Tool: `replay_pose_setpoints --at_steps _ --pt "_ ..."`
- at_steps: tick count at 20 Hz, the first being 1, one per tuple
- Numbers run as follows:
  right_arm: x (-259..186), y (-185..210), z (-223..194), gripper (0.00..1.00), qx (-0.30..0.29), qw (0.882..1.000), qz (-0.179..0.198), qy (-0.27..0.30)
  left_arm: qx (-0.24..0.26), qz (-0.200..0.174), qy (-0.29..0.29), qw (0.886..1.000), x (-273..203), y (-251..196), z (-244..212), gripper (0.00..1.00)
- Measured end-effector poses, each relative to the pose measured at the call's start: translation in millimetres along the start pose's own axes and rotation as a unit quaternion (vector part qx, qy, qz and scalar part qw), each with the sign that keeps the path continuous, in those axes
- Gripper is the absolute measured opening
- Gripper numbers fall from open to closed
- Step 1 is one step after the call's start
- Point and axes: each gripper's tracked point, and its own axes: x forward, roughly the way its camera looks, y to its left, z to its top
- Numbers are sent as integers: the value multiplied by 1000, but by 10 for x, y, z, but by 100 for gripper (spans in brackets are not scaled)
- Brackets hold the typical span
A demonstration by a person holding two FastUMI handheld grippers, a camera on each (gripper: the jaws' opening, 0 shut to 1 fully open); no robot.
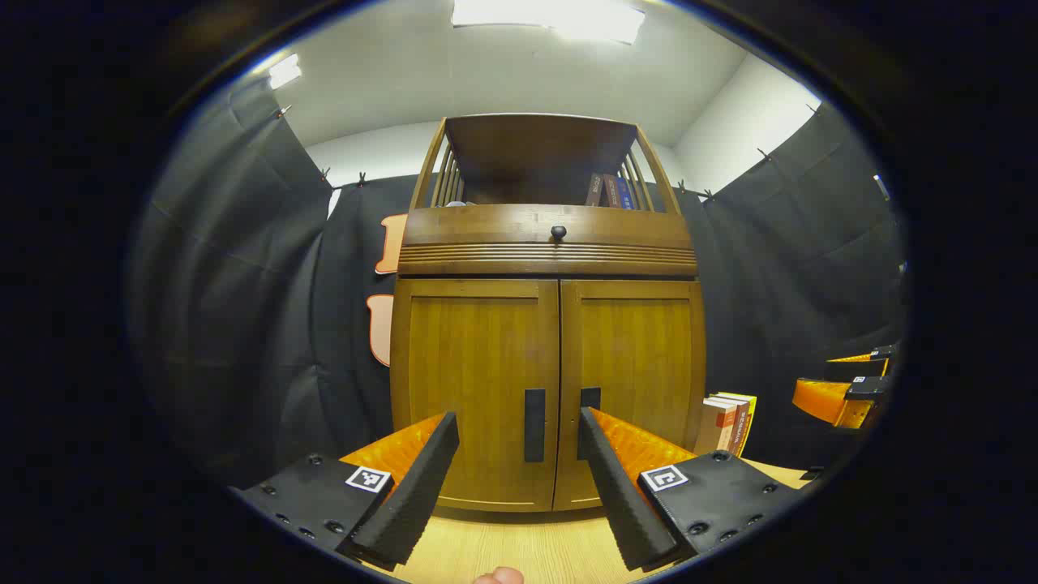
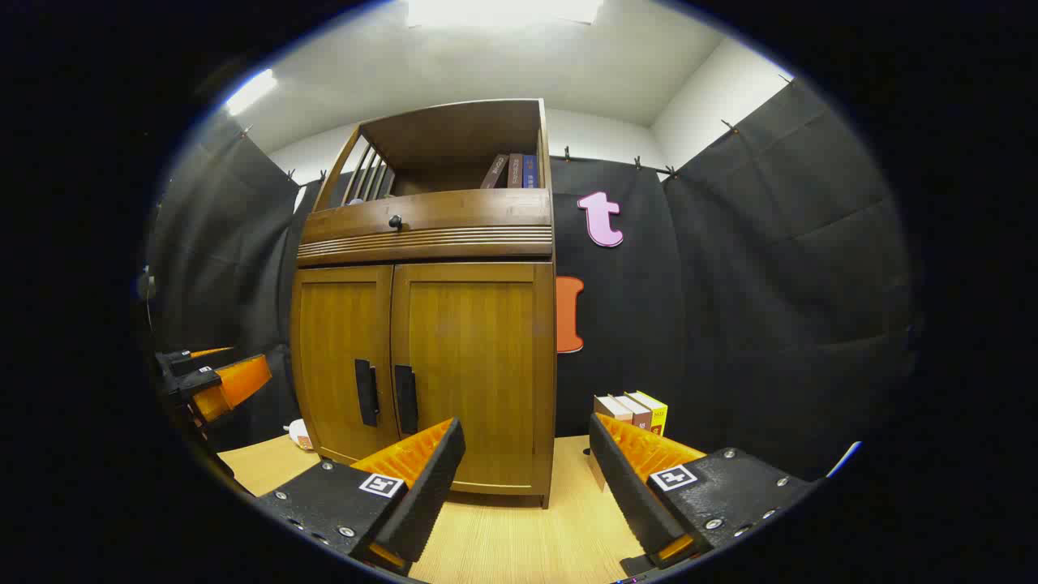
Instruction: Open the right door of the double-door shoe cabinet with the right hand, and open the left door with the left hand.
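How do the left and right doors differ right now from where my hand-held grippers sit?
The left hand-held gripper faces the left door, whose handle shows whole between its fingers. The right door has its handle partly hidden behind a finger. Books stand beside the right door, none by the left. Both doors are shut, untouched.

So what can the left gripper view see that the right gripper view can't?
Left gripper view: a fingertip at the bottom edge. Right gripper view: the cabinet's side panel and a small whitish thing by its foot. Both: the shut shoe cabinet, its two dark handles, and books on the table.
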Motion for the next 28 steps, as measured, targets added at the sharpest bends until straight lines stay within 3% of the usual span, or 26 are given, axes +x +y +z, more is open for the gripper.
replay_pose_setpoints --at_steps 28 --pt "-100 15 -85 95 -5 1000 -13 13 3 33 6 999 -88 183 -44 94"
